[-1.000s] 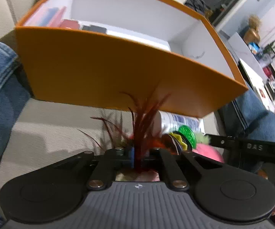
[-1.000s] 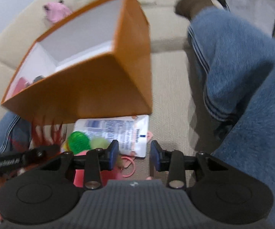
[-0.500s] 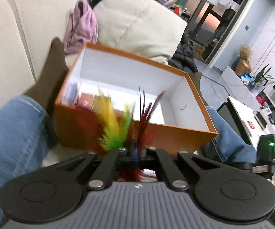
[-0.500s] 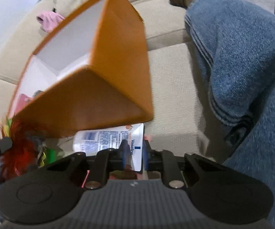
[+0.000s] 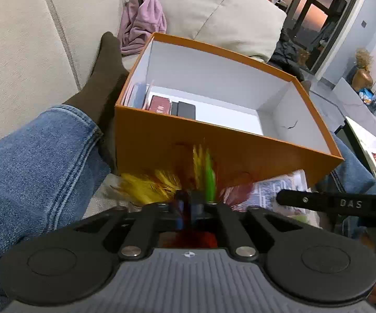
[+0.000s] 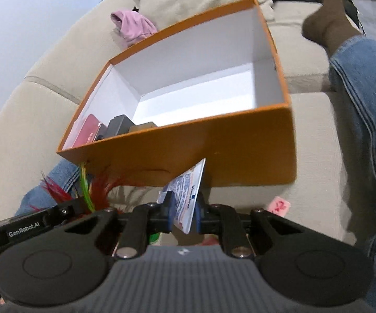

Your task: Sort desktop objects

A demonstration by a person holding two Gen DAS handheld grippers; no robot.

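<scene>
While our left gripper [image 5: 188, 206] pinches the feather toy [image 5: 203, 169] and our right gripper [image 6: 184, 212] pinches the Vaseline sachet [image 6: 188, 193], the orange box [image 6: 214, 146] lies at 12 o'clock, its long axis running 9 to 3.

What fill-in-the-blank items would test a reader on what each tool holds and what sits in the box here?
1. The left tool is shut on a bunch of coloured ____.
2. The right tool grips a flat printed packet in front of the ____ wall of the box.
3. The inside of the box is ____.
4. The dark red case lies inside the box at its ____ end, as the left wrist view shows it.

Missing words: feathers; orange; white; left
</scene>
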